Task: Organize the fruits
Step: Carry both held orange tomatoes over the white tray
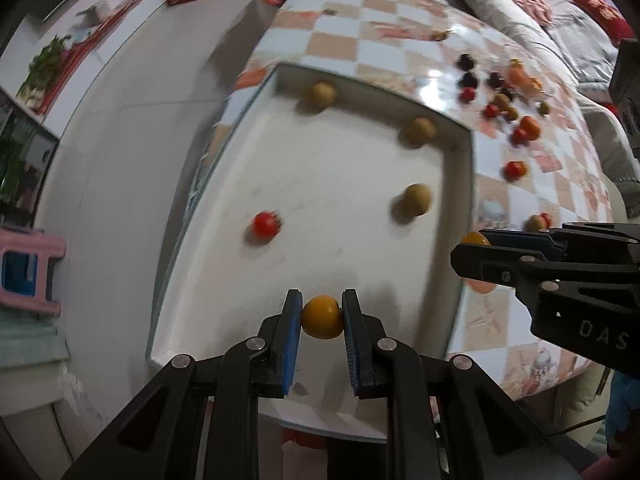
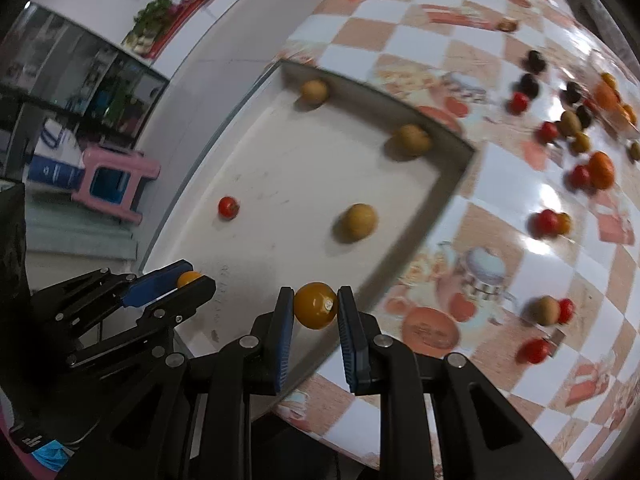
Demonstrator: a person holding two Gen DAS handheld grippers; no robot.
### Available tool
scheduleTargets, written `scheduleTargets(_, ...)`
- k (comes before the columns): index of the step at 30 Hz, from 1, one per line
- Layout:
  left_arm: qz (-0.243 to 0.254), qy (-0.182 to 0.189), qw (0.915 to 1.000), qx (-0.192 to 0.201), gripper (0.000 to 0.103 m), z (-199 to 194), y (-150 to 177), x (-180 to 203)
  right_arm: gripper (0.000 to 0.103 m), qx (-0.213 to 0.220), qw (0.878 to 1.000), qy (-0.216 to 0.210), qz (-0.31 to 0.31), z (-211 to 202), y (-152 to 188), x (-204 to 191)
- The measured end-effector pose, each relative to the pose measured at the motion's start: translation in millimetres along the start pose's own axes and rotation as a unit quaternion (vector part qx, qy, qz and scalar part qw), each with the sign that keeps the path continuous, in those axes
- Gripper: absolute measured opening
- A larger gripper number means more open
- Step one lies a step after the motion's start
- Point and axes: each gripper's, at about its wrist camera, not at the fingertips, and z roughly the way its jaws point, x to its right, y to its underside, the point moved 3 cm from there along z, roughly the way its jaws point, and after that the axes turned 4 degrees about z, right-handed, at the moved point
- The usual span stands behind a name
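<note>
My left gripper (image 1: pixel 321 316) is shut on a yellow-orange tomato (image 1: pixel 322 317), held over the near part of the white tray (image 1: pixel 224 248). My right gripper (image 2: pixel 315 306) is shut on another yellow-orange tomato (image 2: pixel 315 306) above the tray's near right rim (image 2: pixel 432 216). Each gripper shows in the other's view: the right gripper (image 1: pixel 474 240) at the right, the left gripper (image 2: pixel 192 280) at the left. In the tray lie a red cherry tomato (image 1: pixel 266 225) and three brownish-yellow round fruits (image 1: pixel 416 200) (image 1: pixel 418 131) (image 1: pixel 320 95).
Several loose fruits, red (image 2: pixel 548 222), orange (image 2: pixel 601 169), dark (image 2: pixel 529 84) and olive (image 2: pixel 545 310), lie scattered on the checkered tablecloth (image 2: pixel 460 60) right of the tray. A pink stool (image 2: pixel 116 180) stands on the floor to the left. A couch (image 1: pixel 520 4) lies beyond the table.
</note>
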Motion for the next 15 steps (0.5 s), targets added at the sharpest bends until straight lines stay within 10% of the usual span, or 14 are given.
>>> scheduleTargets(15, -0.012, -0.012, 0.9993, -0.034, 0.022, 36.7, 11.2, -17.8, 0.024, -0.055, 0.998, 0.015, -0.021, 51.8, 2.3, -12.3)
